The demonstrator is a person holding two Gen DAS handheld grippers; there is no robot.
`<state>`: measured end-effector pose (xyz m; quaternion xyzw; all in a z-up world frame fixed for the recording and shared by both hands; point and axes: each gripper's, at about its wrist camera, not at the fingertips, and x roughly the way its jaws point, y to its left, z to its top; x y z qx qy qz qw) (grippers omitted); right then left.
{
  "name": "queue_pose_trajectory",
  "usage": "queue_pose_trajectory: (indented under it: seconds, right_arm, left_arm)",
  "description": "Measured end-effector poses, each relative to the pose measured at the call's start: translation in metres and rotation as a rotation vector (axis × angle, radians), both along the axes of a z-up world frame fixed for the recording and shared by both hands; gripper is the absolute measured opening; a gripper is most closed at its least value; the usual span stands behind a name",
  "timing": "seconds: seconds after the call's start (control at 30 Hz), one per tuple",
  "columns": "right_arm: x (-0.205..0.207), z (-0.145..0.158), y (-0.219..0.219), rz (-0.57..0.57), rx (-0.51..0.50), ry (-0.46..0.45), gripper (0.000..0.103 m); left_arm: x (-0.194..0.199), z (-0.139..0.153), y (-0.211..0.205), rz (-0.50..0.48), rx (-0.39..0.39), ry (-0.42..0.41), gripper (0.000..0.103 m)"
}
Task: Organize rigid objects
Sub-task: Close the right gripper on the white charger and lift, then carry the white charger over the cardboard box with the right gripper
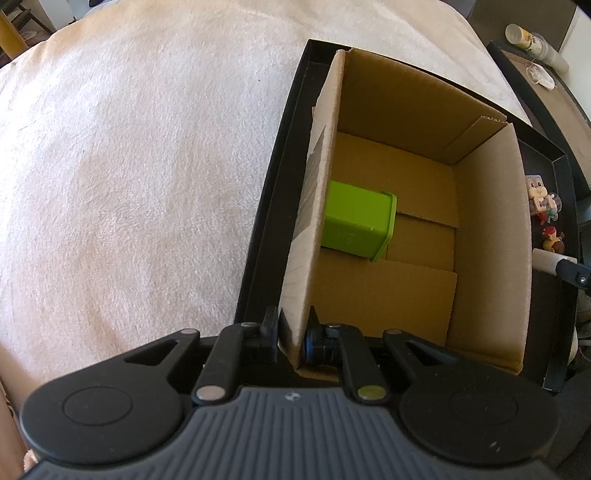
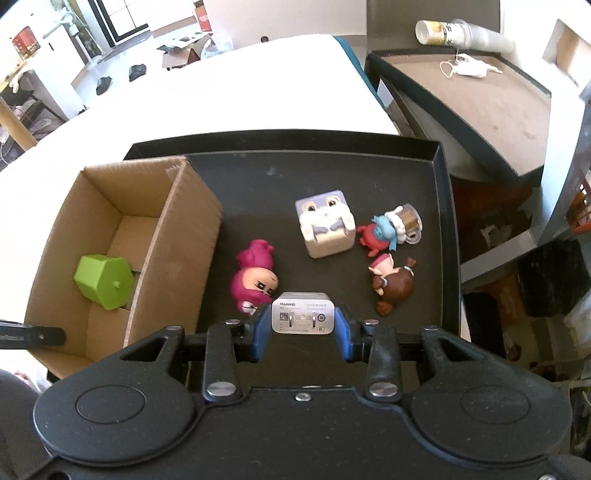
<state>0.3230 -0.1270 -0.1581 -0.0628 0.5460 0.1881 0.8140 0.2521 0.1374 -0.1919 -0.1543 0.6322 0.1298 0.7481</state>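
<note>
Right tool (image 2: 302, 325): blue pads closed on a white charger block (image 2: 301, 314), printed face toward the camera, held just above the near edge of a black tray (image 2: 441, 206). Left tool (image 1: 291, 334): fingers pinched on the near corner of the left wall of a cardboard box (image 1: 487, 236), one finger outside, one inside.

Box contents: one green container (image 1: 356, 219) on its side, against the left wall. The box sits in the tray's left portion.

Tray floor, right wrist view, reckoned from the charger: pink figurine (image 2: 255, 277) lying at 10 o'clock, just beside the left pad; cube-shaped rabbit toy (image 2: 325, 227) at 12 o'clock; red-and-blue figurine (image 2: 380, 232) at 1 o'clock, touching a small clear roll (image 2: 412, 221); brown-haired figurine (image 2: 391, 282) on its side at 3 o'clock.

Tray rests on a pale fleecy cover (image 1: 129, 166). Beyond, at 1 o'clock, a dark-edged surface (image 2: 480, 110) carries a stack of paper cups (image 2: 461, 33) lying flat and a white mask (image 2: 469, 68).
</note>
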Motion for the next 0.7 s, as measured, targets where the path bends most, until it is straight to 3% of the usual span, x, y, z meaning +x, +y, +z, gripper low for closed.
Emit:
queue_pose_trajectory:
  seconds: [0.7]
  right_arm:
    - [-0.013, 0.040, 0.035, 0.063, 0.032, -0.075, 0.036]
  left_arm:
    - [-0.007, 0.006, 0.007, 0.001, -0.040, -0.034, 0.014]
